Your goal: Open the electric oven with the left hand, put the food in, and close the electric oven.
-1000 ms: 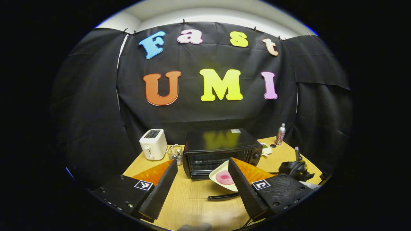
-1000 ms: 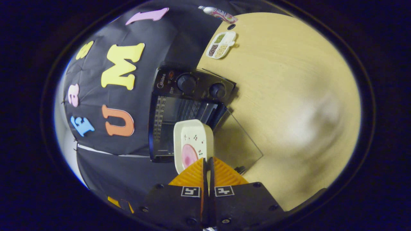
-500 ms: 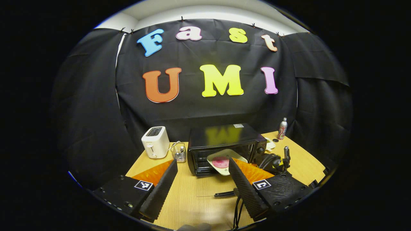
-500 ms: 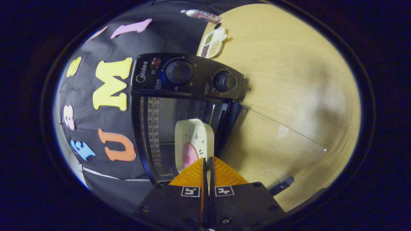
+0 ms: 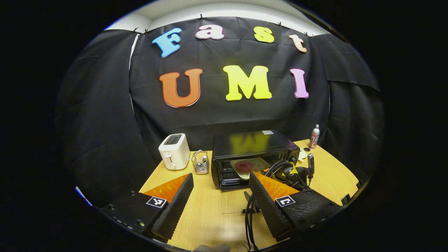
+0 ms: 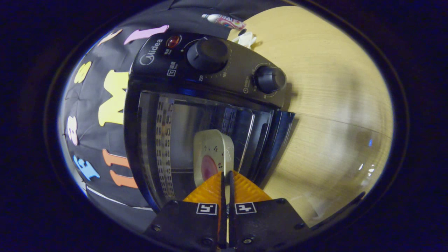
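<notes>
Your right hand-held gripper [image 6: 226, 176] is clamped on the near rim of the plate [image 6: 213, 154], both fingers pinched nearly together, and the plate with its pink slice of food [image 6: 209, 167] is already partway through the mouth of the electric oven [image 6: 196, 105], which stands toward the back edge of the counter [image 6: 332, 87]. The glass door [image 6: 332, 154] lies folded down flat in front. Keep the plate level as you push so the slice does not slide, and aim for the middle of the cavity, away from the slotted side wall. Set the plate's base fully onto the rack before you let go, then draw straight back above the door. Your left hand-held gripper [image 5: 218, 196] hangs wide apart and empty over the front edge of the counter, near the door, and looks ready for the closing lift
</notes>
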`<action>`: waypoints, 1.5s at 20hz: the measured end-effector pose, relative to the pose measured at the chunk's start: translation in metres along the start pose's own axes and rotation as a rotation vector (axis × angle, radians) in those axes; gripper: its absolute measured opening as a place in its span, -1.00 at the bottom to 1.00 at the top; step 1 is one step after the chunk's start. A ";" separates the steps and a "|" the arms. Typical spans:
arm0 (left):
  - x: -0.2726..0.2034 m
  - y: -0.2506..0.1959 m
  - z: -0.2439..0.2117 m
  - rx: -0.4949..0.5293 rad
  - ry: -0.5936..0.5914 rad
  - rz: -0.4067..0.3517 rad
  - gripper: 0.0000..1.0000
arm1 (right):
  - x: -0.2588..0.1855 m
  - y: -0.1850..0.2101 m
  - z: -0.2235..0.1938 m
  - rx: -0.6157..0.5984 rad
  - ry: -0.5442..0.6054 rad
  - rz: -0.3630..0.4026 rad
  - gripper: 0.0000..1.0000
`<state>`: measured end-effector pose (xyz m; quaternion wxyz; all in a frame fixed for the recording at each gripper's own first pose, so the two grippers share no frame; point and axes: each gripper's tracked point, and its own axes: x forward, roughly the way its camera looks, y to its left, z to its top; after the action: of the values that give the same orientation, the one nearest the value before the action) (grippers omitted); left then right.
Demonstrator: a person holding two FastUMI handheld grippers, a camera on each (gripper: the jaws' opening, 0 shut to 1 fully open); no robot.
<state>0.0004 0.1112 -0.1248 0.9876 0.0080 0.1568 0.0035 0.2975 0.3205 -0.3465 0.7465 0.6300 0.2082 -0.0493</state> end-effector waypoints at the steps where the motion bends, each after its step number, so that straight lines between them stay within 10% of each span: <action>1: -0.002 -0.001 -0.002 -0.006 -0.002 -0.006 0.94 | -0.006 0.011 0.005 -0.009 -0.023 0.055 -0.89; 4: -0.001 0.001 -0.004 -0.007 -0.001 0.003 0.94 | -0.013 0.027 0.012 -0.056 -0.056 0.131 -0.72; 9: 0.001 0.001 -0.006 -0.026 -0.022 0.010 0.94 | -0.051 0.016 0.006 -0.302 0.014 0.099 0.68; 16: 0.005 -0.008 -0.009 -0.058 -0.049 0.011 0.94 | -0.149 0.023 0.080 -0.766 -0.014 0.040 0.82; 30: 0.014 -0.060 -0.103 -0.054 0.057 0.019 0.94 | -0.301 0.053 0.176 -1.214 -0.129 -0.014 0.99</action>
<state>-0.0176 0.0523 -0.2278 0.9825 -0.0171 0.1848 0.0174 0.0854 0.1052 -0.1646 0.9831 0.0865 0.1576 0.0352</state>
